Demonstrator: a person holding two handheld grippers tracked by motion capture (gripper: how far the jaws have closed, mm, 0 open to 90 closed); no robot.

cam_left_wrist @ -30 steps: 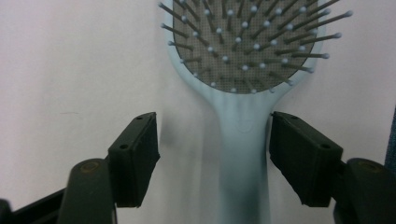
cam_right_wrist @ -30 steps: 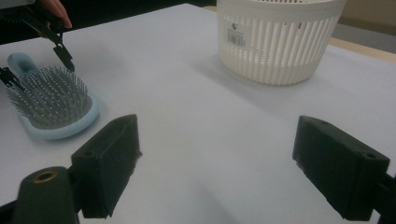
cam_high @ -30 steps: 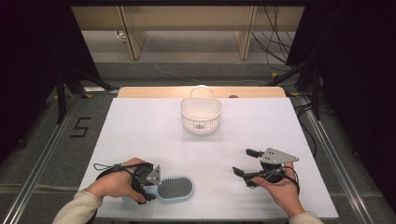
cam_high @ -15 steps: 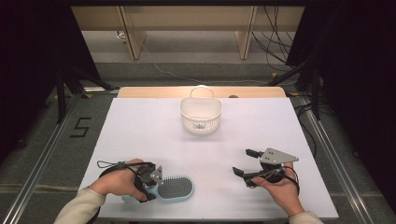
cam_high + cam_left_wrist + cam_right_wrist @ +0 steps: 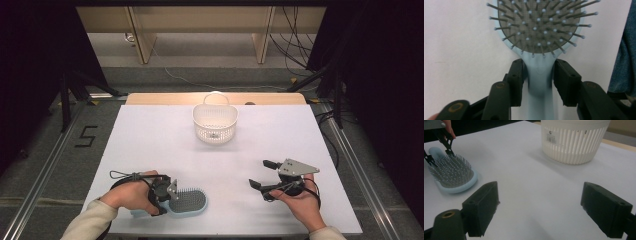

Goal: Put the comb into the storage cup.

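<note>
A light-blue hairbrush (image 5: 187, 201) lies bristles up near the table's front edge, at the left. My left gripper (image 5: 167, 192) comes at it from the left, and its jaws have just been closing on the brush's neck. In the left gripper view both pads touch the sides of the handle (image 5: 539, 80) just below the bristle head (image 5: 536, 25). My right gripper (image 5: 259, 173) rests at the front right, open, with nothing between its jaws (image 5: 539, 202). The right gripper view also has the hairbrush (image 5: 451, 175) off to its left.
A white slatted basket (image 5: 215, 125) with a handle stands at the far middle of the white table (image 5: 150, 140); it is also at the top of the right gripper view (image 5: 574, 142). Dark floor and cables surround the table.
The left gripper's jaws have narrowed around the hairbrush's neck. The left hand has shifted slightly. The right hand, the brush and the basket stay where they were.
</note>
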